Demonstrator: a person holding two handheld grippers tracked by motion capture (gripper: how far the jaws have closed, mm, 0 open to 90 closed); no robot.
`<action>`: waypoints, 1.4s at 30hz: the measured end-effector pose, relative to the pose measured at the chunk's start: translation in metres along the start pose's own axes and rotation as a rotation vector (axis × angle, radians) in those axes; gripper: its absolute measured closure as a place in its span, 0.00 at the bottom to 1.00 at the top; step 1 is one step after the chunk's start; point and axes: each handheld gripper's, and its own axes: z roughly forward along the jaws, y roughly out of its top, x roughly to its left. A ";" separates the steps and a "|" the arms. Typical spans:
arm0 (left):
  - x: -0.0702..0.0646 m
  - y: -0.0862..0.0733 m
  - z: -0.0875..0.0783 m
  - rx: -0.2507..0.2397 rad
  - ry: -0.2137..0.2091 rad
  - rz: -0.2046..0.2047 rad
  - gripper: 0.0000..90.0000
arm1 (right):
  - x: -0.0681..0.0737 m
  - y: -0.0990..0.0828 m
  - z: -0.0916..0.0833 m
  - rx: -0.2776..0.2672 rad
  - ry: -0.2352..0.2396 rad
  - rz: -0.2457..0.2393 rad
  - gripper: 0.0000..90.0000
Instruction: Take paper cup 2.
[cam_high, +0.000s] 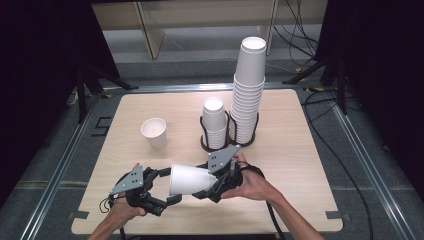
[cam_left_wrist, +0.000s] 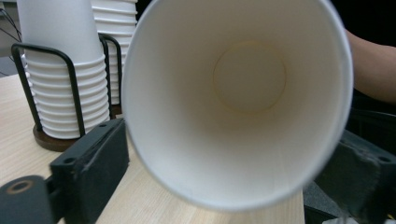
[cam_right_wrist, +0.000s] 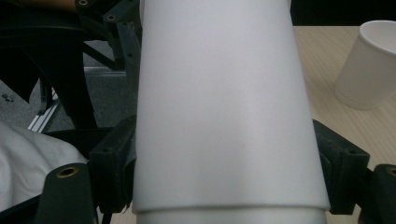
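The right gripper (cam_high: 202, 192) is clamped on a white paper cup (cam_high: 190, 179): in the right gripper view both black pads sit tight against the cup's wall (cam_right_wrist: 224, 107), one on each side, near the narrow base end. A seam low in that view suggests a 2nd cup nested inside, but I cannot tell for sure.

The left gripper (cam_high: 170, 186) is not gripping. In the left gripper view its jaws stand on either side of the cup's open mouth (cam_left_wrist: 243, 93); the left pad is just beside the rim and a gap shows there, while the right pad is blurred, so contact there is not clear. I judge it as released, jaws apart around the rim.

Taking the held cup as landmark: it lies on its side above the table (cam_high: 290, 150), long axis approx. level, mouth toward the left gripper, base toward the right gripper. A single upright cup (cam_high: 154, 132) stands beyond it and to the left. Two stacks in black wire holders stand beyond it, a short stack (cam_high: 214, 125) and a tall stack (cam_high: 247, 90) to its right.

Key relation for the next move: the left fingers are already at the mouth end, on the cup's axis, so if the aim is to separate or hand over the cup, the left gripper only needs to close on the rim and pull along that axis, away from the right gripper.
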 end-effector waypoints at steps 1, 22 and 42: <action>0.000 0.000 0.000 -0.003 -0.002 0.000 0.06 | 0.000 -0.001 0.002 -0.002 0.006 0.001 0.26; -0.002 0.003 -0.001 -0.016 -0.028 0.038 0.11 | 0.000 -0.005 0.016 -0.003 0.044 -0.008 0.27; -0.001 0.007 -0.006 0.072 0.034 0.080 0.17 | 0.007 0.004 0.006 0.098 -0.085 -0.035 0.18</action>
